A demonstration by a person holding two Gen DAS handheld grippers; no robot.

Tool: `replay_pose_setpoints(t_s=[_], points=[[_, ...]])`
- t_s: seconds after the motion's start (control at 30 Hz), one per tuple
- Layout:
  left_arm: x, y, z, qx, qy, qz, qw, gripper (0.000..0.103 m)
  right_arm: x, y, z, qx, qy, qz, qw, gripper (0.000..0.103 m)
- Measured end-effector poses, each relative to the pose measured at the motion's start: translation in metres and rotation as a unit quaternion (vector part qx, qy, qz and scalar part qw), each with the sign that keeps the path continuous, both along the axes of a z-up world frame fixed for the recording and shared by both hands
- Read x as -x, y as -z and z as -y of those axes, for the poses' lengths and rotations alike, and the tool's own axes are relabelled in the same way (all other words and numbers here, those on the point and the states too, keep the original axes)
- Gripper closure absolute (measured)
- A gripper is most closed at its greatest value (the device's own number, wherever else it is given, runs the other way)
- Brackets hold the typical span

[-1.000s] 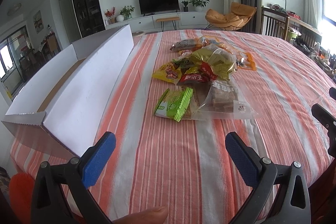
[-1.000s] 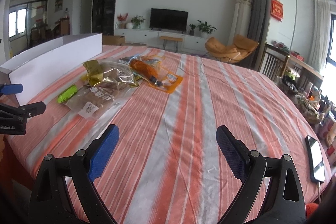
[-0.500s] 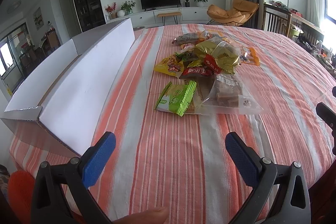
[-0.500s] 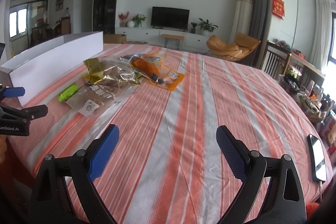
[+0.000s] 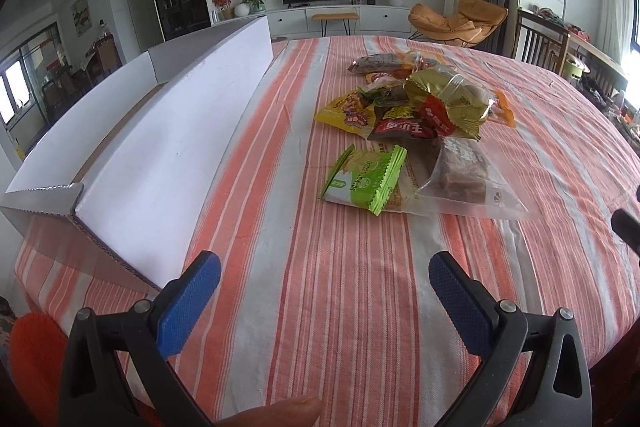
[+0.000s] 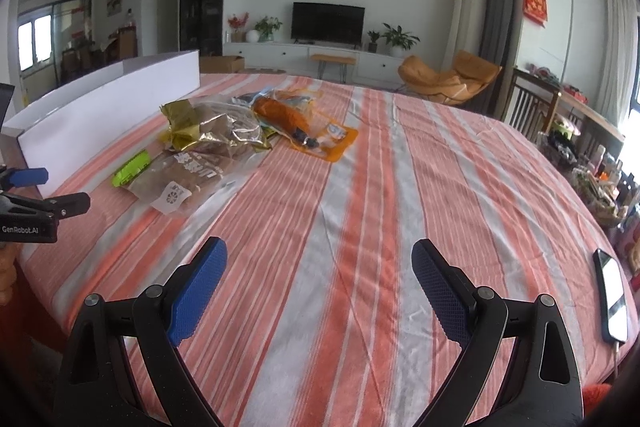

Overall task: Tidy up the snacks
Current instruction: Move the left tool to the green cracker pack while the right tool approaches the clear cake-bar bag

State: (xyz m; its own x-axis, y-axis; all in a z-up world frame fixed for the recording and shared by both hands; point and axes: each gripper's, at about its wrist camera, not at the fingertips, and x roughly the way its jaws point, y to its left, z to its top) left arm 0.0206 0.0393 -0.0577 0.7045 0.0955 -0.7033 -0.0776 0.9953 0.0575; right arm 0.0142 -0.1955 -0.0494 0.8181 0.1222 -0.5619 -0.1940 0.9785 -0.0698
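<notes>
Left gripper (image 5: 324, 277): jaws spread wide, nothing between the pads. Over the last second it has advanced toward the snack pile (image 5: 416, 115); the packets sit larger and lower in its view than before. It remains short of them, above bare striped tablecloth (image 5: 304, 327).

Right gripper (image 6: 318, 267): jaws equally wide, empty. Its view has altered only slightly; it hovers over the cloth, well apart from the pile.

Snacks: all loose at the table centre. Nearest the left gripper lie the green wafer packet (image 5: 362, 179) and the clear bag of brown blocks (image 5: 466, 179), touching each other. The white cardboard box (image 5: 160, 147) stands open along the left side, near the pile; no snack is visible in it.

Judgement: sorting has not begun. The left gripper's approach suggests the green packet as first pick.
</notes>
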Motion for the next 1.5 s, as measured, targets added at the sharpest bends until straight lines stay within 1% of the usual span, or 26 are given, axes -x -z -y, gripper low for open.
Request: replay_pose_setpoints(t_s=[0.1, 0.17, 0.27, 0.33, 0.37, 0.43, 0.47, 0.5, 0.57, 0.6, 0.63, 0.7, 0.77, 0.87, 0.97, 1.07, 1.13, 1.17, 1.2, 1.4, 1.43, 1.5], points=[[0.0, 0.0, -0.003, 0.0, 0.001, 0.0, 1.0, 0.0, -0.022, -0.009, -0.004, -0.051, -0.011, -0.031, 0.998, 0.007], [0.001, 0.0, -0.006, -0.001, 0.0, 0.001, 1.0, 0.0, -0.043, -0.016, -0.015, -0.082, -0.027, -0.058, 0.995, 0.007], [0.005, -0.001, -0.009, 0.0, -0.004, 0.004, 1.0, 0.0, -0.084, -0.019, -0.048, -0.121, -0.056, -0.117, 0.984, 0.007], [0.008, -0.002, -0.011, -0.001, -0.007, 0.005, 1.0, 0.0, -0.111, -0.011, -0.074, -0.139, -0.076, -0.151, 0.976, 0.007], [0.009, -0.002, -0.012, -0.001, -0.008, 0.005, 1.0, 0.0, -0.123, -0.004, -0.088, -0.134, -0.07, -0.164, 0.975, 0.007], [0.011, -0.003, -0.013, -0.002, -0.008, 0.006, 0.9999, 0.0, -0.141, 0.013, -0.107, -0.104, -0.051, -0.198, 0.973, 0.007], [0.012, -0.003, -0.013, -0.004, -0.008, 0.007, 0.9999, 0.0, -0.147, 0.024, -0.115, -0.081, -0.041, -0.215, 0.972, 0.008], [0.013, -0.003, -0.013, -0.006, -0.007, 0.008, 0.9999, 0.0, -0.149, 0.031, -0.117, -0.075, -0.039, -0.223, 0.971, 0.008], [0.013, -0.002, -0.014, -0.01, -0.004, 0.01, 0.9999, 0.0, -0.146, 0.035, -0.103, -0.097, -0.037, -0.222, 0.97, 0.008], [0.012, -0.001, -0.014, -0.008, -0.003, 0.008, 0.9999, 0.0, -0.142, 0.037, -0.09, -0.099, -0.027, -0.219, 0.97, 0.008], [0.011, 0.0, -0.015, -0.005, -0.002, 0.006, 1.0, 0.0, -0.138, 0.036, -0.078, -0.094, -0.016, -0.215, 0.972, 0.008], [0.007, 0.004, -0.013, 0.004, 0.001, -0.003, 1.0, 0.0, -0.131, 0.033, -0.05, -0.067, 0.017, -0.204, 0.976, 0.008], [0.001, 0.008, -0.009, 0.006, 0.004, -0.013, 0.9999, 0.0, -0.125, 0.031, -0.027, -0.057, 0.036, -0.201, 0.977, 0.007], [-0.01, 0.013, -0.004, 0.007, 0.014, -0.031, 0.9994, 0.0, -0.116, 0.031, -0.008, -0.062, 0.025, -0.197, 0.978, 0.007], [-0.021, 0.02, -0.001, 0.009, 0.022, -0.064, 0.9977, 0.0, -0.114, 0.037, -0.009, -0.049, 0.003, -0.186, 0.981, 0.007], [-0.028, 0.028, -0.001, 0.009, 0.03, -0.091, 0.9954, 0.0, -0.116, 0.041, -0.011, -0.028, 0.0, -0.17, 0.985, 0.006], [-0.032, 0.03, -0.002, 0.021, 0.032, -0.097, 0.9946, 0.0, -0.112, 0.043, -0.018, -0.004, 0.0, -0.159, 0.987, 0.007], [-0.035, 0.032, -0.004, 0.032, 0.031, -0.102, 0.9937, 0.0, -0.11, 0.042, -0.018, -0.002, -0.002, -0.157, 0.988, 0.007], [-0.035, 0.032, -0.006, 0.035, 0.029, -0.103, 0.9937, 0.0, -0.111, 0.042, -0.018, -0.004, -0.003, -0.157, 0.988, 0.007], [-0.044, 0.032, -0.005, 0.036, 0.013, -0.102, 0.9941, 0.0, -0.112, 0.043, -0.016, -0.009, -0.002, -0.157, 0.988, 0.006], [-0.045, 0.032, -0.005, 0.036, 0.012, -0.112, 0.993, 0.0, -0.112, 0.043, -0.016, -0.009, -0.002, -0.157, 0.988, 0.006], [-0.055, 0.028, -0.007, 0.053, 0.006, -0.149, 0.9874, 0.0, -0.112, 0.043, -0.016, -0.009, -0.002, -0.157, 0.988, 0.006]])
